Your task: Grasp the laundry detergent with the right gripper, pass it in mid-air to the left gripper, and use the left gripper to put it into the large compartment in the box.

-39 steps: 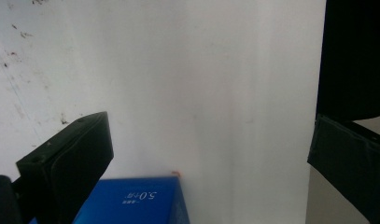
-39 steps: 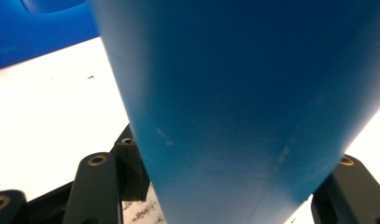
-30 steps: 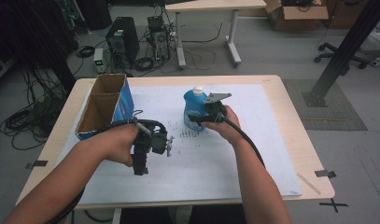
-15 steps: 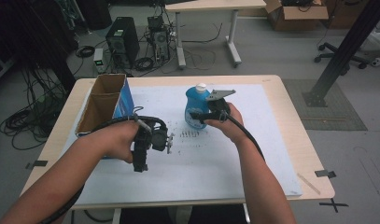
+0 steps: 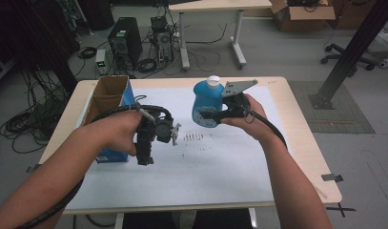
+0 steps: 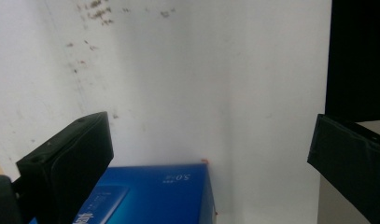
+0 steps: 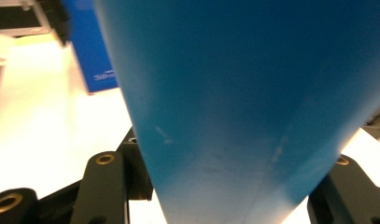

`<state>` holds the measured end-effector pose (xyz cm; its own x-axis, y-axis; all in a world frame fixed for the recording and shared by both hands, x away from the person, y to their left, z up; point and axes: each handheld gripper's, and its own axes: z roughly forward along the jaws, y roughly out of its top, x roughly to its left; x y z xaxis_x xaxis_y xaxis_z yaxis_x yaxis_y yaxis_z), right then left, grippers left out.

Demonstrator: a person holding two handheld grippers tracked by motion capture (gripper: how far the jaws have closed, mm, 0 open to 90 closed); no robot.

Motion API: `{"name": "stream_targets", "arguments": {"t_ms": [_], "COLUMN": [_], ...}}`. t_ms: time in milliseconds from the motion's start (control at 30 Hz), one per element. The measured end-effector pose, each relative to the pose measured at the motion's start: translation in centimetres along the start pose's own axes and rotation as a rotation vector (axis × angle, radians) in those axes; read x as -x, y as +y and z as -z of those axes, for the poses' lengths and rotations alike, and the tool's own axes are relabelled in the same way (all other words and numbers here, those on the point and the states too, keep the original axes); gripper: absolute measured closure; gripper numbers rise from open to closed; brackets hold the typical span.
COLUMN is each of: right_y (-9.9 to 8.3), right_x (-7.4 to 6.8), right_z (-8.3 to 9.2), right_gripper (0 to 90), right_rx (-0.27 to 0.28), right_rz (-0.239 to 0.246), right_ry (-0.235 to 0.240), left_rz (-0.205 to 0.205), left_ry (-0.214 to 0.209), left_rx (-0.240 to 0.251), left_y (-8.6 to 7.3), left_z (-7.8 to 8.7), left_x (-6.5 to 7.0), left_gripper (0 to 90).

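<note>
Blue plastic fills our right gripper view: the bottle (image 7: pixel 253 93) sits squeezed between the jaws of our right tongs (image 7: pixel 229 186), which clamp its lower body from both sides. In the high view the right tongs (image 5: pixel 215 113) hold the bottle (image 5: pixel 206 102) upright and clear of the table (image 5: pixel 301 143), its white cap (image 5: pixel 213 81) on top and the grey plate of the tongs just beside that cap. Our right hand (image 5: pixel 246 114) grips the tool from the side away from the bottle, with the cable running back along the forearm.

Our left tongs (image 5: pixel 145 155) hang well apart from the bottle, over the white sheet (image 5: pixel 206 167) that covers most of the table. They point down toward our edge of the table, with our left hand (image 5: pixel 120 133) wrapped around the body. In the left gripper view the jaws of the left tongs (image 6: pixel 206 154) stand wide with nothing between them except the sheet (image 6: pixel 201 84) below.

An open box (image 5: pixel 108 102), cardboard inside and blue outside, stands just beside the left tongs, on the side away from the bottle. Its blue face (image 6: pixel 155 196) shows low between the left jaws, and again in the right gripper view beyond the bottle as a blue panel (image 7: pixel 94 51) with white lettering. A patch of small dark marks (image 5: pixel 194 137) lies on the sheet between the two tongs, nearer the bottle.
</note>
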<state>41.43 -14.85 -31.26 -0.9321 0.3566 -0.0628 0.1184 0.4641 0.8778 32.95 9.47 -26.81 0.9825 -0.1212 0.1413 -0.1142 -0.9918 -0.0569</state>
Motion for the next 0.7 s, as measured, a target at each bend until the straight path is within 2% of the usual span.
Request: {"name": "stream_targets", "arguments": {"t_ms": [67, 133, 233, 400, 700], "right_y": [0.3, 0.4, 0.2, -0.5, -3.6], "right_x": [-0.5, -0.7, -1.7, -2.6, -4.3], "right_z": [0.5, 0.8, 1.4, 1.5, -0.1], "right_gripper": [43.9, 43.9, 43.9, 43.9, 43.9], "right_rx": [-0.007, -0.017, -0.038, -0.045, -0.074], "right_rz": [0.022, 0.034, 0.069, 0.074, 0.064], "right_ry": [0.019, 0.025, 0.061, 0.099, 0.172], "left_rz": [0.001, 0.004, 0.010, 0.014, 0.007], "left_ry": [0.005, 0.009, 0.014, 0.004, 0.001], "left_rx": [0.008, 0.006, -0.001, 0.006, 0.015], "left_y": [0.0, -0.1, -0.1, 0.1, 1.0], "left_z": [0.9, 1.1, 1.6, 2.0, 2.0], "left_x": [-0.1, -0.2, -0.4, -0.6, -0.6], "left_gripper": [0.4, 0.4, 0.4, 0.4, 0.4]}}
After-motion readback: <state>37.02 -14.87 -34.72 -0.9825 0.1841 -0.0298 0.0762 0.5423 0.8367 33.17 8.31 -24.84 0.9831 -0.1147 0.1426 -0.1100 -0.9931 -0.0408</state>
